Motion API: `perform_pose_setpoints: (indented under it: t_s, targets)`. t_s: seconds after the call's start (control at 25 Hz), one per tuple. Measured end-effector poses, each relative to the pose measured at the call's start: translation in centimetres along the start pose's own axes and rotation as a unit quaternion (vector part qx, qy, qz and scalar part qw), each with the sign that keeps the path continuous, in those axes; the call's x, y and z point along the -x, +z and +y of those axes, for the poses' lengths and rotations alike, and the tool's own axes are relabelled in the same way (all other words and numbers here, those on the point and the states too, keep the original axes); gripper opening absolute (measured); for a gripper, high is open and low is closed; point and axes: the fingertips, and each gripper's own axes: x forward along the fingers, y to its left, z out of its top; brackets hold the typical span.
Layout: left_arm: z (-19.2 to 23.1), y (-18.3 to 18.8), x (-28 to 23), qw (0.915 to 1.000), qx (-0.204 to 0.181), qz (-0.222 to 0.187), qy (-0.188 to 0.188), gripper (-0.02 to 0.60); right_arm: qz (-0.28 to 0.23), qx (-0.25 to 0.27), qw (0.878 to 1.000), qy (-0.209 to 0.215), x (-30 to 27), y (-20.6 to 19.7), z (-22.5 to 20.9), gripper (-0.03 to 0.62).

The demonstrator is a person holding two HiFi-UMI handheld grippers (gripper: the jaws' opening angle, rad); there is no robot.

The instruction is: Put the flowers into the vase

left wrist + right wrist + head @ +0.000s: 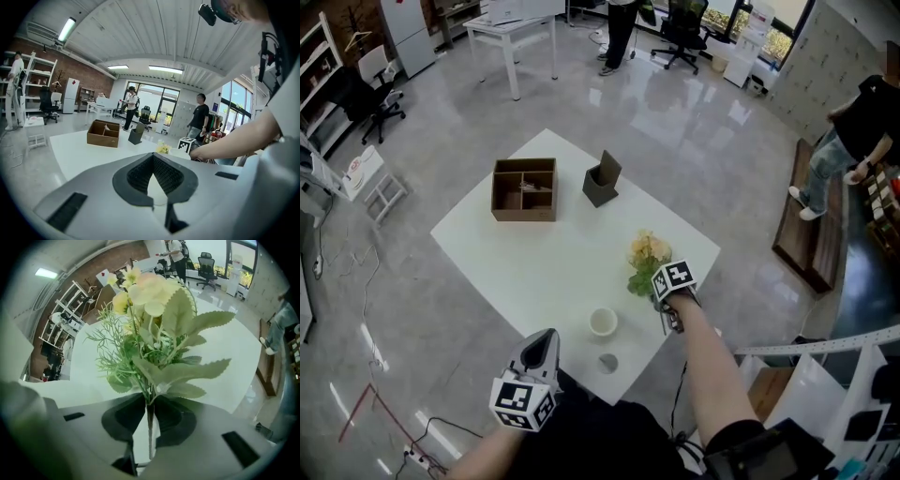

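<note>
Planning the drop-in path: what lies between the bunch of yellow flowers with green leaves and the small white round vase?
Nothing: head view shows bare white tabletop between the flowers and the vase.

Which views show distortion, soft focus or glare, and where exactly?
Left gripper view and right gripper view: strong fisheye bending, dark corners. Right gripper view: the flowers look slightly soft up close. Head view: the glossy floor reflects bright window light.
</note>
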Motion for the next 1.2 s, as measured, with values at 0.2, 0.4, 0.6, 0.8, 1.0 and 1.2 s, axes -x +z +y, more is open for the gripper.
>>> perform_pose_setpoints:
  t_s: [0.2,0.4,0.6,0.8,1.0,1.2]
  targets:
    - [-0.1,-0.1,-0.3,1.0000,-0.003,0.003,-0.005,0.003,0.013,-0.009,1.000,0.006,-0.2,-0.3,0.0,0.041]
    - [-0.4,-0.2,-0.4,0.9999,-0.008,0.003,-0.009,0.003,-0.004,-0.023,1.000,0.007,0.0,-0.1,0.0,0.035]
    - [-1.1,0.4,-0.3,0.9998,-0.012,-0.004,-0.014,0.003,-0.084,-0.022,0.996,0.016,2.6,1.9,0.4,0.033]
    - [-1.6,0.8,0.0,0.9996,-0.015,-0.013,-0.018,0.003,-0.264,-0.010,0.963,0.043,9.3,4.9,2.4,0.032]
    - [-2.1,1.4,0.2,0.9993,-0.019,-0.025,-0.019,0.003,-0.470,0.071,0.880,0.013,20.1,5.5,5.6,0.032]
    - [-2.5,1.8,0.2,0.9990,-0.022,-0.033,-0.019,0.003,-0.579,0.135,0.804,-0.025,27.0,2.1,8.9,0.032]
